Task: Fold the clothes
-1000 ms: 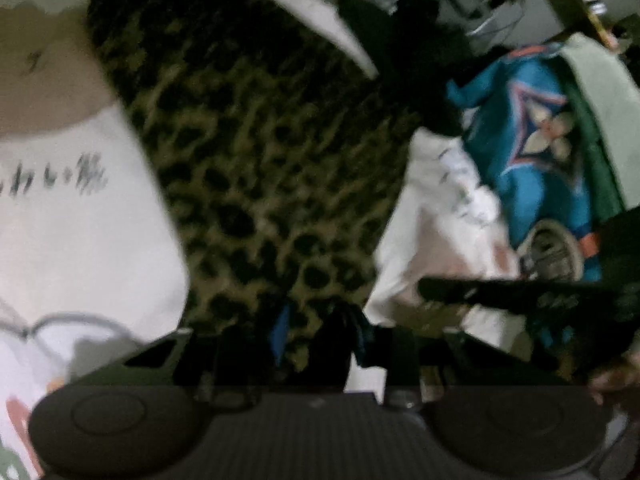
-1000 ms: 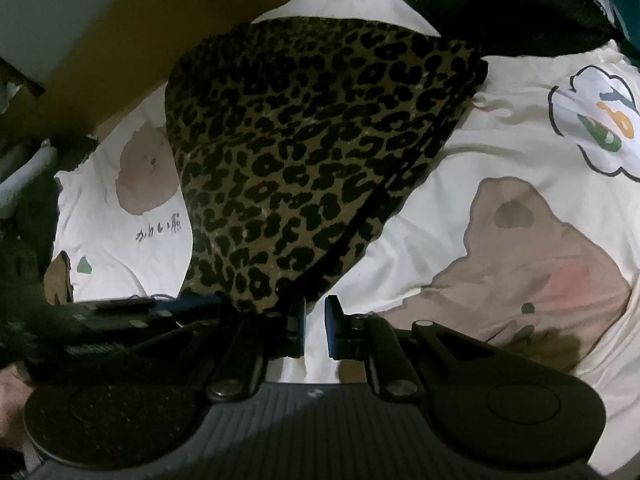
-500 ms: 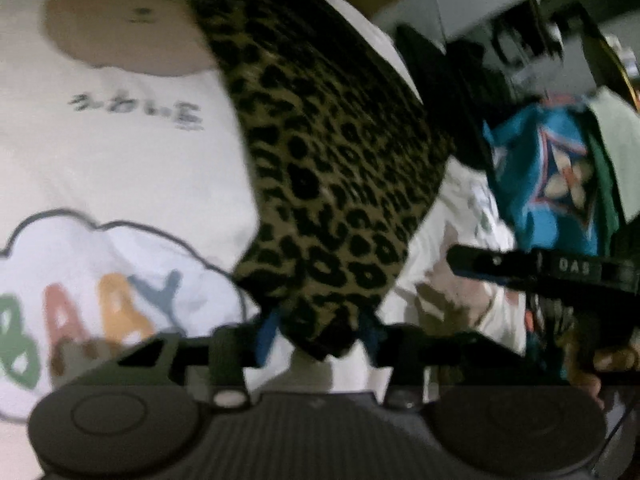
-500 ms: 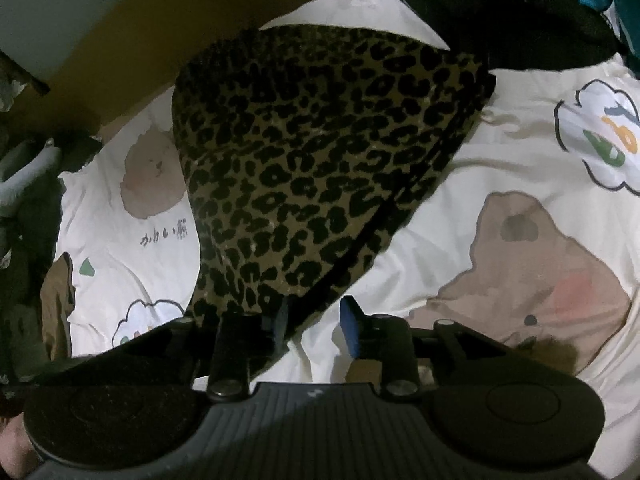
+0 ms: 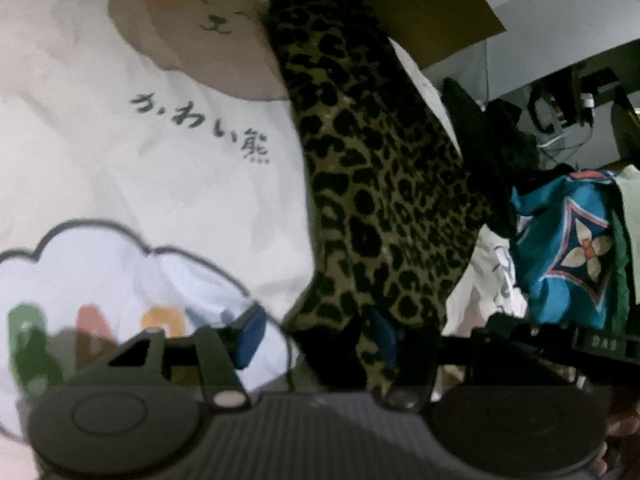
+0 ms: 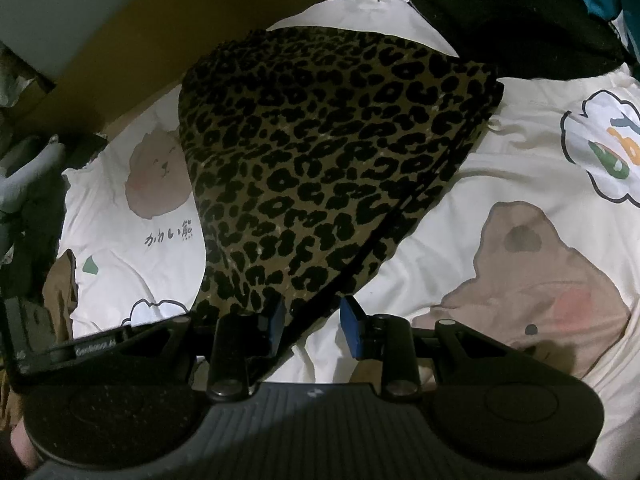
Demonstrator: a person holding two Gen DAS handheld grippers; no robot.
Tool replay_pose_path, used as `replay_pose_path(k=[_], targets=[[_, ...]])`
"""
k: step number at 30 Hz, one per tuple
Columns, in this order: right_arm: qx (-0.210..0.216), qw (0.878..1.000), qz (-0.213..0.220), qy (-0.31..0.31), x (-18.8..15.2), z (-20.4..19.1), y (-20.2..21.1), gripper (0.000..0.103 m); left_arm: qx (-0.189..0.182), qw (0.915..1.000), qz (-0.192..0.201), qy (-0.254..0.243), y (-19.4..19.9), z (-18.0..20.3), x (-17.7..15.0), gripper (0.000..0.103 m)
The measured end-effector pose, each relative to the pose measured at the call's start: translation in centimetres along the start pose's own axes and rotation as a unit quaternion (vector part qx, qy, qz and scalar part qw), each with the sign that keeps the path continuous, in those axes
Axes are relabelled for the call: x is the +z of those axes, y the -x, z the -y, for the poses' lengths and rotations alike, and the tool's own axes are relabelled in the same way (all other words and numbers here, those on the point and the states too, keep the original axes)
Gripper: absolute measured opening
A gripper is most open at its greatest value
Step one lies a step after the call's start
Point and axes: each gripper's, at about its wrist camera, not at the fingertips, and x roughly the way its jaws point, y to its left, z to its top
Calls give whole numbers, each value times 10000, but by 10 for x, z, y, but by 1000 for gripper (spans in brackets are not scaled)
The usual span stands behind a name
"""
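We see the leopard-print garment (image 6: pixel 320 168) lying folded on the white printed bedsheet (image 6: pixel 520 168). Our right gripper (image 6: pixel 312 326) stands released, the garment's near corner between its fingers; our left gripper (image 5: pixel 316 330) is likewise spread around that near edge.

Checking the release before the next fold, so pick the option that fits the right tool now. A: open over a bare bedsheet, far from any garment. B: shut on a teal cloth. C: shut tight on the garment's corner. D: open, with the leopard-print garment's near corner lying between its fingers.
D: the right tool stands open, blue pads apart, and the leopard-print garment has its dark-edged corner lying loose between them on the bear-print bedsheet.
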Motion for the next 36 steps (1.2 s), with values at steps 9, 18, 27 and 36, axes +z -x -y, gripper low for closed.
replay_pose_path(k=[9,18,27,36], targets=[[197,9987,67,462,31,-9,17,36,-722,9969,-183,263,-14,-3,3,59],[327,9964,224,749,61,-17,34,38,-1189,9896,-283,759,-17,-3,-9,59],[165,9989,186,396,59,7,25,39,-1176,9876,-346,986,-27,-16,-21,55],[-138,9955,520,-781,68,72,9,43,-1069,9875,-366,1098,-32,-23,-29,9]])
